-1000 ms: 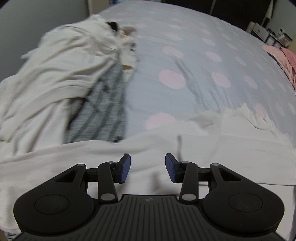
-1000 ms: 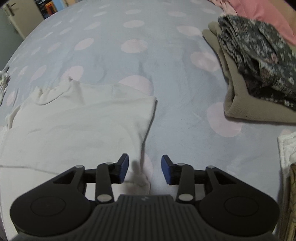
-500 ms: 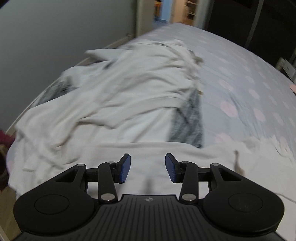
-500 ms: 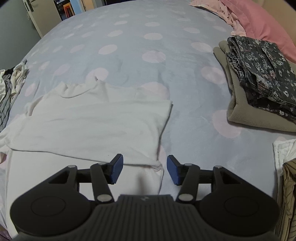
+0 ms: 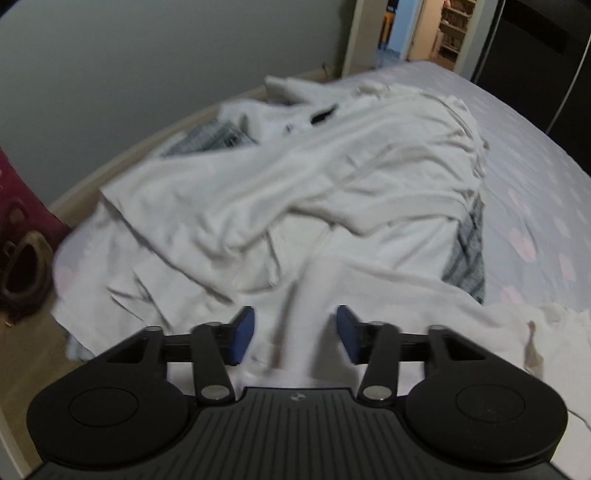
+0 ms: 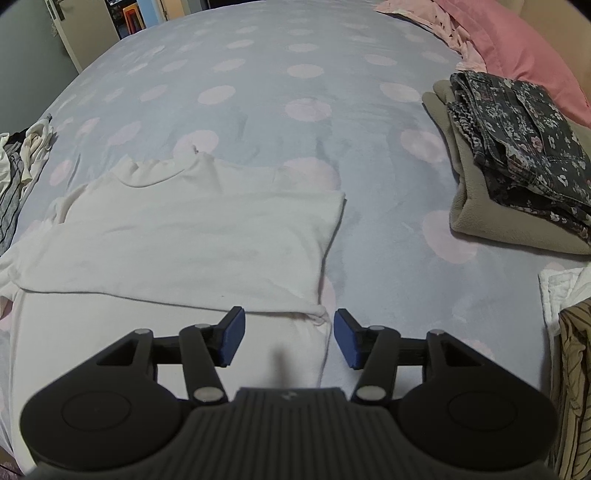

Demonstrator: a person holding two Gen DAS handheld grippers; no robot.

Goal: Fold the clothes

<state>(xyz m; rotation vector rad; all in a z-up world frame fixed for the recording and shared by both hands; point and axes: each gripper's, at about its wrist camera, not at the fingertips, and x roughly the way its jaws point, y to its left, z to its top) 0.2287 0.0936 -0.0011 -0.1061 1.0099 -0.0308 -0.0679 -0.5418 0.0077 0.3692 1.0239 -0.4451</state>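
A white T-shirt [image 6: 177,243] lies flat on the dotted bedspread [image 6: 303,125], its right side folded over with the fold edge near me. My right gripper [image 6: 288,338] is open and empty, just above the shirt's near right corner. My left gripper [image 5: 295,332] is open and empty over white cloth [image 5: 406,306] at the bed's left edge. A heap of unfolded white clothes [image 5: 314,184] with a grey striped garment [image 5: 469,258] lies beyond it.
A folded stack, floral dark cloth on olive cloth [image 6: 517,162], sits at the right. Pink bedding [image 6: 509,48] lies at the far right. More folded items [image 6: 572,350] sit at the near right edge. A wall [image 5: 147,74] and doorway [image 5: 417,29] stand left of the bed.
The left gripper has swung left, from the bedspread towards the white clothes heap and wall. The right gripper has drawn back and risen; the shirt's folded edge now shows.
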